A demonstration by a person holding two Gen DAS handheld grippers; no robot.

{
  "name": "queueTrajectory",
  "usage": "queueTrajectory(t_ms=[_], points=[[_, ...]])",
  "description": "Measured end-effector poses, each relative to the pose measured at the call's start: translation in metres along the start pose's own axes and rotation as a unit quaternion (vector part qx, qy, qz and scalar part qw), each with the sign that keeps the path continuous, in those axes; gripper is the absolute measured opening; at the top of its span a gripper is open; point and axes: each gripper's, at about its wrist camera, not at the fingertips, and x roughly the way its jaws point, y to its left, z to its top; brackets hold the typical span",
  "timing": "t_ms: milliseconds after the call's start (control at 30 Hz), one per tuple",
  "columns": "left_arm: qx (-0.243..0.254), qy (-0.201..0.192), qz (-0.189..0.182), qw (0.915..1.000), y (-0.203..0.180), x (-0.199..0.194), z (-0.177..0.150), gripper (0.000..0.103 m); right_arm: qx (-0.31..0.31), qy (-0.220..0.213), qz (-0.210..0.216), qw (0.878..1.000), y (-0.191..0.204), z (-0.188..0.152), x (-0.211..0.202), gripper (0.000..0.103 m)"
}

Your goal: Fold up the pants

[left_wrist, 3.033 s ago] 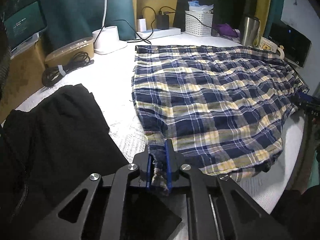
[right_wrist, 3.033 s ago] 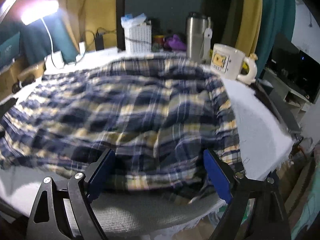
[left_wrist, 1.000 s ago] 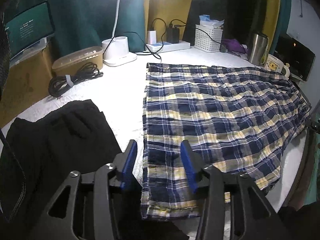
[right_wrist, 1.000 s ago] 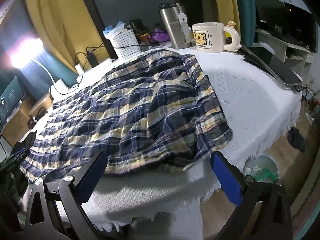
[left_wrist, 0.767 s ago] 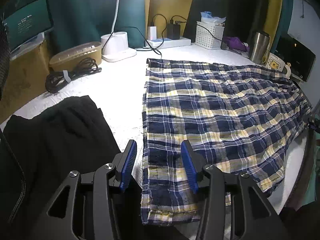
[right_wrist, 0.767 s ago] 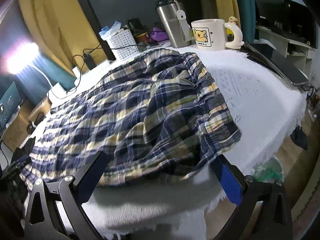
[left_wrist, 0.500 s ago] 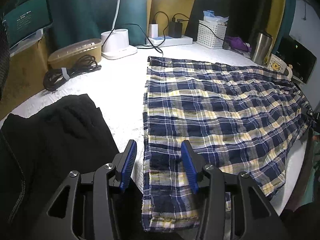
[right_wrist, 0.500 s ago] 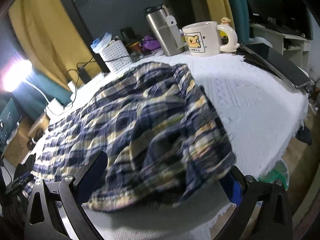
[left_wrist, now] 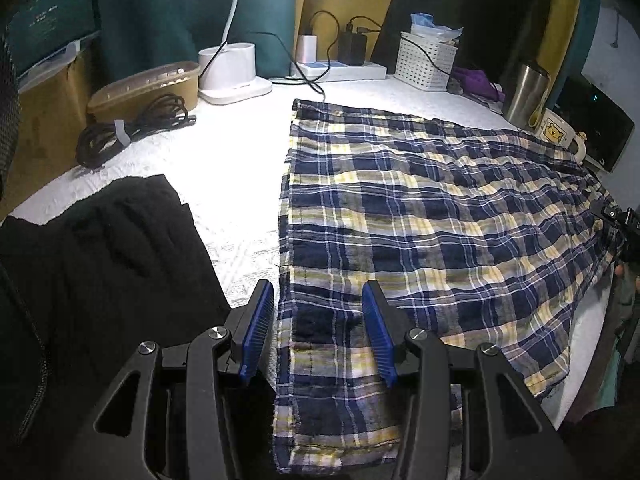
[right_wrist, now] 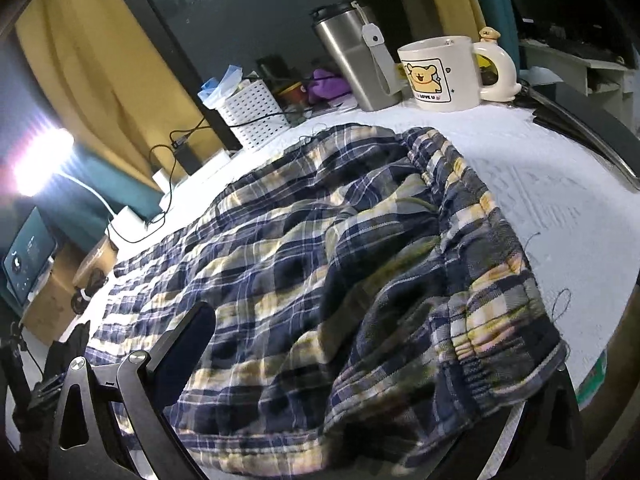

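Blue-and-yellow plaid pants [left_wrist: 420,220] lie spread flat on the white table cover [left_wrist: 224,168], with the hem on the left and the waistband on the right. My left gripper [left_wrist: 318,286] is open and hovers over the near hem corner, its blue pads [left_wrist: 256,328] clear of the cloth. In the right wrist view the bunched elastic waistband [right_wrist: 492,320] fills the foreground. My right gripper [right_wrist: 376,360] stands wide open at the near waistband corner. Its left finger [right_wrist: 188,336] shows, but cloth drapes over the right one. The same gripper shows small at the pants' far right edge [left_wrist: 620,224].
A black garment [left_wrist: 100,272] lies left of the pants. Along the back stand a lamp base [left_wrist: 232,76], a coiled cable [left_wrist: 132,128], a power strip [left_wrist: 340,70], a white basket [right_wrist: 252,112], a steel tumbler [right_wrist: 356,56] and a bear mug [right_wrist: 444,72]. The table edge drops off at the right.
The left gripper, shut on the hem three seconds ago, now stands open above it. The right gripper has moved low and close to the waistband, whose cloth now covers its right finger.
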Motion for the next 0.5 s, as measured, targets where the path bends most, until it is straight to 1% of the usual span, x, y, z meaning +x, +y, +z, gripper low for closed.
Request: queueTrajectory(t_ms=[33, 67, 167, 233, 300, 367, 500], points=[[-0.001, 0.001, -0.001, 1.0000, 0.0003, 0.0002, -0.0002, 0.046, 0.000, -0.001, 0.000, 1.000, -0.0003, 0.0000, 0.0000, 0.101], [0.000, 0.002, -0.001, 1.0000, 0.0000, 0.0003, -0.0003, 0.046, -0.002, -0.001, -0.003, 1.000, -0.0002, 0.0003, 0.0001, 0.098], [0.003, 0.002, 0.000, 1.0000, -0.0012, 0.0000, -0.0008, 0.046, 0.001, -0.001, -0.005, 1.000, -0.0034, 0.0014, 0.0009, 0.082], [0.003, 0.002, 0.001, 1.0000, -0.0020, 0.0002, -0.0009, 0.046, 0.003, -0.002, -0.005, 1.000, -0.0054, 0.0022, 0.0010, 0.077], [0.004, 0.003, 0.002, 1.0000, -0.0023, 0.0002, -0.0009, 0.046, 0.004, -0.003, -0.010, 1.000, -0.0073, 0.0034, 0.0016, 0.066], [0.005, 0.002, 0.004, 1.0000, -0.0028, 0.0002, -0.0008, 0.046, 0.004, -0.003, -0.011, 1.000, -0.0088, 0.0041, 0.0023, 0.062], [0.010, 0.000, 0.009, 0.9999, -0.0046, -0.0008, -0.0008, 0.046, 0.002, -0.004, -0.009, 1.000, -0.0100, 0.0041, 0.0027, 0.061]])
